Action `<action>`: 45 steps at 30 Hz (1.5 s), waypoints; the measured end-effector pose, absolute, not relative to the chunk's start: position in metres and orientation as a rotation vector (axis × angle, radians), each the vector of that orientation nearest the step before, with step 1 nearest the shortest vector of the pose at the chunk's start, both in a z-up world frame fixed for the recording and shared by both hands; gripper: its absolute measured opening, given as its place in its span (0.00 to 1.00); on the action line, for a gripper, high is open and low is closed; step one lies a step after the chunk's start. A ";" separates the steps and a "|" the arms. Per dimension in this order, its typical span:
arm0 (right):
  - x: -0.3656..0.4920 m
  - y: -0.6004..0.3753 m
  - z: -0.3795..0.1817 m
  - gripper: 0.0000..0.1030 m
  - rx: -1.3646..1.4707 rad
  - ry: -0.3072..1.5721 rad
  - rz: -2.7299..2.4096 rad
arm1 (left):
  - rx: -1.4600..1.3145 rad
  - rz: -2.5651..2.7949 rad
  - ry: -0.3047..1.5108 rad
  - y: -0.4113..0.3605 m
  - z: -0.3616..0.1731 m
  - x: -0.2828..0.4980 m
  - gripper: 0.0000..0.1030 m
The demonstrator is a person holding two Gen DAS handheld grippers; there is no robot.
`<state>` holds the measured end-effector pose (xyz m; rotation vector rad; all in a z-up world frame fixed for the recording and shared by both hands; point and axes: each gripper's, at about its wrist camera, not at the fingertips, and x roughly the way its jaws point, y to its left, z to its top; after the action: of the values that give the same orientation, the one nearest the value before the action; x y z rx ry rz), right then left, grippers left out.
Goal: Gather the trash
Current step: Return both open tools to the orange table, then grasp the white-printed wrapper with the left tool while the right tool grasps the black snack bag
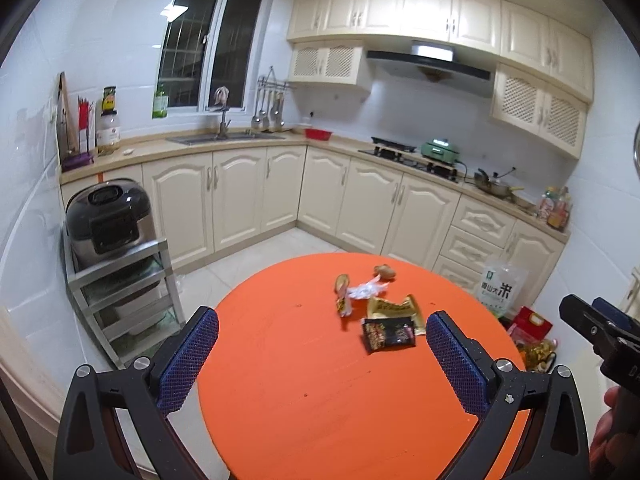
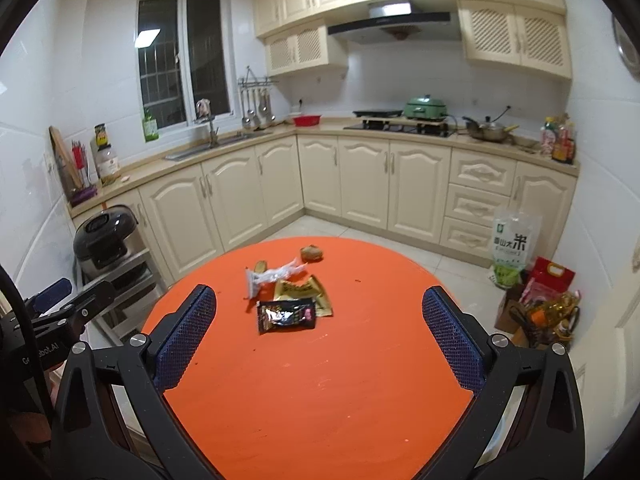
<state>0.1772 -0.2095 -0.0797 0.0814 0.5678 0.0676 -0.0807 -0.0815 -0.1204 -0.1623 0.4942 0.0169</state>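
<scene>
The glossy black snack wrapper (image 2: 287, 314) lies on the round orange tabletop (image 2: 320, 400), touching the gold foil wrapper (image 2: 304, 290) just behind it; a crumpled clear plastic wrapper (image 2: 276, 274) and a brown food scrap (image 2: 312, 253) sit farther back. I hold my right tool (image 2: 320, 316) and left tool (image 1: 322, 336) spread wide, empty, short of the black wrapper, I judge to line up a first pick. No bin shows.

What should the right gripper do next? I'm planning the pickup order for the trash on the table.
Probably ease the right gripper forward and down onto the black wrapper. Its jaws are open and empty, and that wrapper lies nearest, almost centred between them on the orange table, in front of the gold wrapper. The left gripper is also open and holds nothing.
</scene>
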 end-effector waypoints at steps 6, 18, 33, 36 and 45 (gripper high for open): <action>0.191 -0.208 -0.096 1.00 0.080 0.613 0.092 | -0.169 0.008 0.534 -0.081 -0.114 -0.053 0.99; 0.276 -0.198 -0.192 1.00 0.082 0.837 0.157 | -0.138 0.020 0.693 -0.069 -0.138 0.084 0.99; 0.368 -0.140 -0.285 1.00 0.026 1.024 0.223 | -0.131 0.051 0.807 -0.025 -0.156 0.216 0.99; 0.367 -0.138 -0.285 0.94 -0.012 1.001 0.217 | -0.123 0.041 0.817 -0.024 -0.159 0.240 0.99; 0.361 -0.164 -0.279 0.54 -0.025 0.974 0.301 | -0.099 -0.018 0.853 -0.051 -0.180 0.293 0.99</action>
<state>0.3610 -0.1640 -0.2795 -0.0249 0.9744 0.3008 0.2934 -0.0512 -0.1796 -0.0993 0.8533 -0.0177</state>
